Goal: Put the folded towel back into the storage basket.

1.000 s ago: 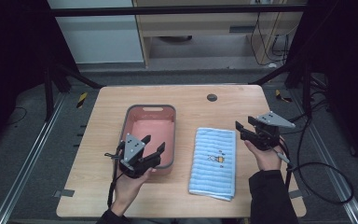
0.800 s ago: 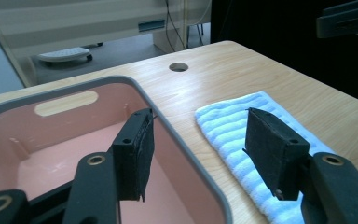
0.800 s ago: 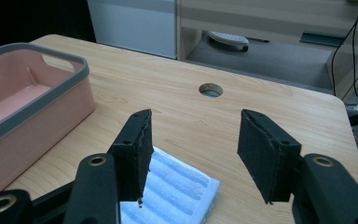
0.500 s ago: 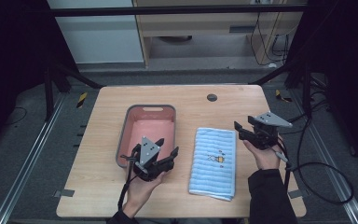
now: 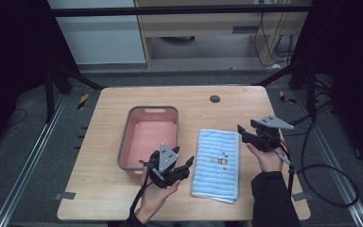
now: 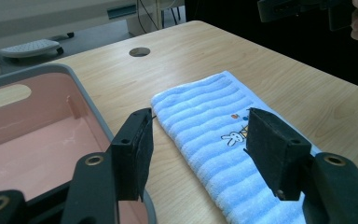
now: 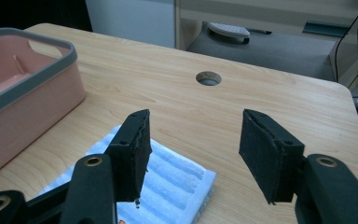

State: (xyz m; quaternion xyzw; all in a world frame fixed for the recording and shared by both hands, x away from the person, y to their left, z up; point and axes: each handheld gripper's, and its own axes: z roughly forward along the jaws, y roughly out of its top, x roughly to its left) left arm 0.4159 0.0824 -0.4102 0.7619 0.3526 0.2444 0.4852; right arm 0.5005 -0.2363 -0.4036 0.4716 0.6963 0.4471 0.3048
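From the high view, a pink plastic tub with a grey rim [image 5: 128,135] sits left of centre on the pale wooden desk [image 5: 104,109], and its pink floor is bare. Just to its right lies a folded light-blue striped towel with a small rabbit print [image 5: 217,163], flat on the desk, its long side running away from the person. The left claw [image 5: 185,166] hovers at the tub's near right corner, its tips pointing toward the towel's left edge and just short of it, jaws spread wide with nothing between them. The right claw [image 5: 242,135] hangs just off the towel's far right corner, jaws parted too and empty. A round dark hole in the desk [image 5: 214,99] lies beyond the towel. In the left gripper view, the tub [image 6: 81,100] shows at the left, empty, and the towel [image 6: 205,116] stretches away between and beyond the two black jaws, which stand well apart above it without touching it; the rabbit print sits close to the right-hand jaw. In the right gripper view, the tub [image 7: 70,56] stands off to the left, the towel's corner [image 7: 182,182] lies under the left-hand jaw, and the jaws gape over bare wood.
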